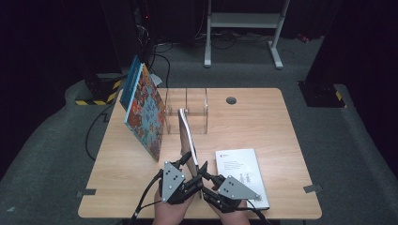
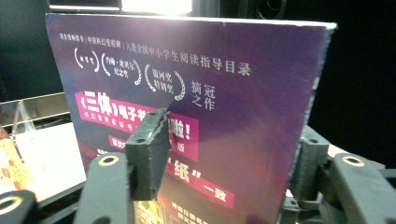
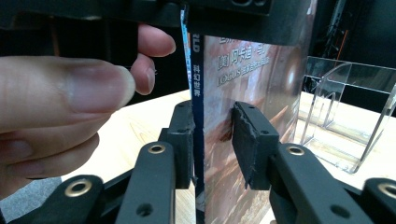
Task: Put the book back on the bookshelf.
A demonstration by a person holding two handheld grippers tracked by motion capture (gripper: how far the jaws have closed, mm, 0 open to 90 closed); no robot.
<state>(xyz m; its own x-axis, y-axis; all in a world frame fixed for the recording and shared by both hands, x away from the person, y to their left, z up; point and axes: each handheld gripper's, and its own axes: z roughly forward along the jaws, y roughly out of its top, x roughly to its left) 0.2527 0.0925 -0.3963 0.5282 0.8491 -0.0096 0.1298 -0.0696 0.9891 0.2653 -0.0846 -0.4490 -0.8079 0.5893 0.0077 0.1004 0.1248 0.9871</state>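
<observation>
The thin purple-and-brown paperback book point(image 1: 187, 136) stands upright on its lower edge just in front of the clear acrylic book rack point(image 1: 187, 101), its top toward the rack's middle slot, with both grippers at its near end.

The right gripper point(image 3: 212, 121) has its jaws narrow around the spine. One pad lies on the back cover, while the other looks to stand a little off the front cover, so I judge this grip loose. The left gripper point(image 2: 229, 140) straddles the book at a slant. One pad lies on the purple cover and the other jaw is behind the book, so I cannot tell whether it presses.

The main risk is that neither grip is firm. The tall, thin book would then tip sideways and fall flat in front of the rack, or slide on the smooth top. The slanted left hold could also twist or bend the soft cover. If pushed forward off line, the book may strike a rack divider and shove the light rack back.

The light wooden table point(image 1: 263, 117) is smooth. A large colourful picture book point(image 1: 143, 110) leans just left of the rack, and a white paperback point(image 1: 241, 176) lies flat to the rack's front right. Behind the rack there is grey carpet, a white metal frame and a dark room.
</observation>
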